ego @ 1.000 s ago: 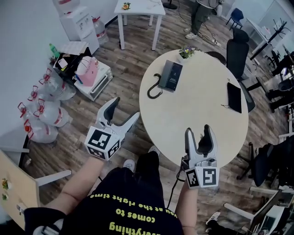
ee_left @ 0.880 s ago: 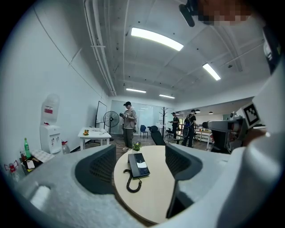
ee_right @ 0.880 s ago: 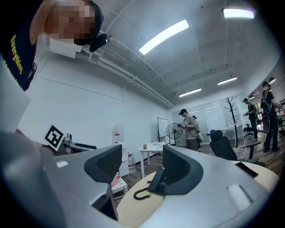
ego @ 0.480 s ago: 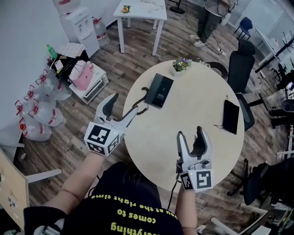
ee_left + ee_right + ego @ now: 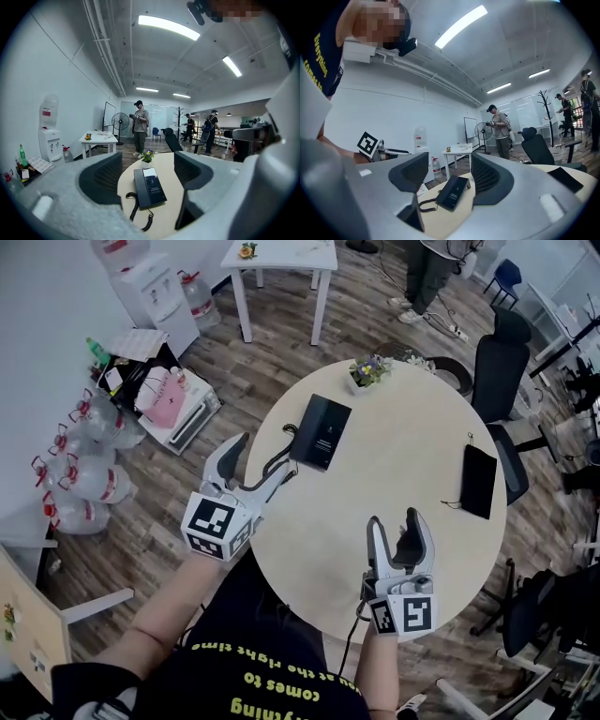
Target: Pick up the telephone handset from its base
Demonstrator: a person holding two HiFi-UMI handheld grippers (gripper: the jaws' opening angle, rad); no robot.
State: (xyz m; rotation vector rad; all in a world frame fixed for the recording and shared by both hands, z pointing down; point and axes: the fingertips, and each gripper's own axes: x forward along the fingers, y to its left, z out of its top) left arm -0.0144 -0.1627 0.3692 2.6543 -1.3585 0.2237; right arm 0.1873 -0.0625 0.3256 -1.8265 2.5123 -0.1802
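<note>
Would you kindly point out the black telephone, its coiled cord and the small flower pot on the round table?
Black rectangular desk telephone (image 5: 321,431): head view, centre of its top face.
Black coiled cord (image 5: 134,209): left gripper view, mid-coil.
Small flower pot (image 5: 367,370): head view, on the blossoms.

Left gripper jaws apart — telephone beyond on table, handset seemingly cradled.

Telephone base: flat black slab, screen side up, lying on round table. Framed in gap between left gripper's spread jaws, well ahead of tips.

Handset: black, seated along base's left edge.

Coiled cord: black, trails from base toward left gripper.

Right gripper, jaws parted: phone ahead, well apart.
</note>
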